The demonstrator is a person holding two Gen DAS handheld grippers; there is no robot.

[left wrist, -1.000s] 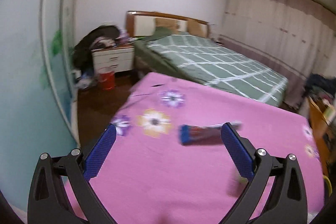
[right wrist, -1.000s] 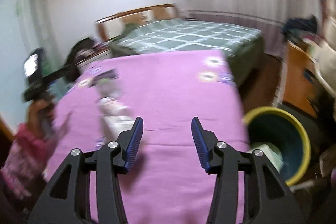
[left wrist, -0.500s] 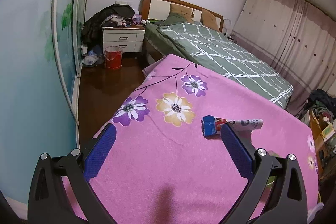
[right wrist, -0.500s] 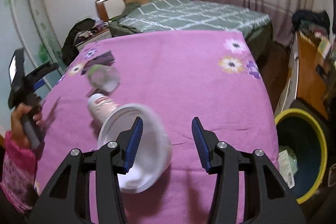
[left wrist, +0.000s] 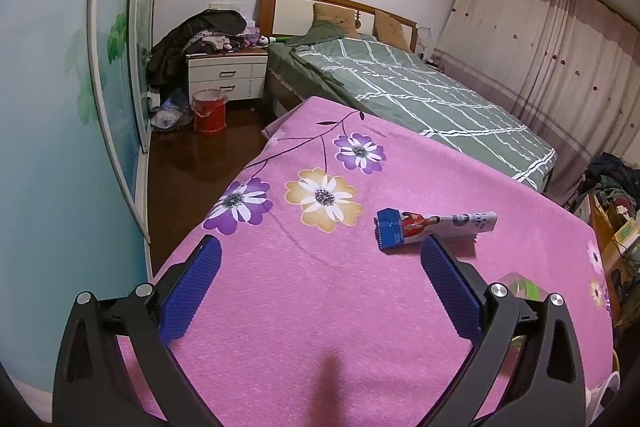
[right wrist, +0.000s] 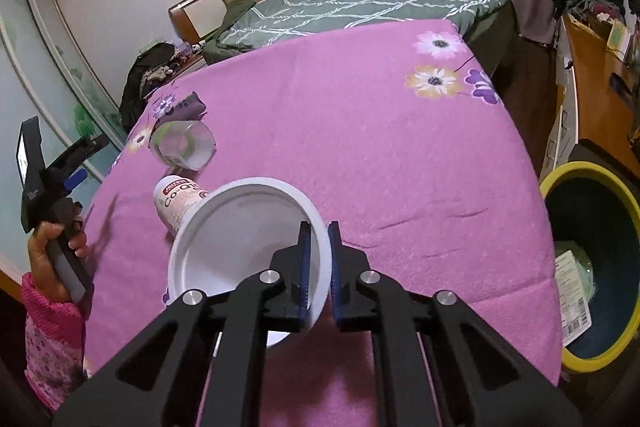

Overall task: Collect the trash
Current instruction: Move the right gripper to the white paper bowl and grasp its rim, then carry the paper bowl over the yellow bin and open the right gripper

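Note:
A white paper bowl [right wrist: 240,239] lies tilted on the pink flowered bedspread [right wrist: 380,131]. My right gripper [right wrist: 319,227] is closing on it, and its blue pads pinch the near rim. Behind the bowl lie a white labelled bottle [right wrist: 176,199], a clear plastic cup [right wrist: 182,145] and a dark wrapper [right wrist: 188,107]. In the left wrist view my left gripper [left wrist: 320,247] hangs open over the bedspread [left wrist: 320,307]. A blue, red and white wrapper [left wrist: 432,227] lies just beyond its right finger, untouched.
A yellow-rimmed dark bin [right wrist: 580,171] with trash inside stands on the floor right of the bed. A wooden desk [right wrist: 592,67] is behind it. A green checked bed [left wrist: 420,87], a white nightstand [left wrist: 226,75] and a red bucket [left wrist: 209,111] lie beyond.
My right gripper came down and to the left onto the white bowl and closed from half open onto its rim. The left gripper sank slightly, still open.

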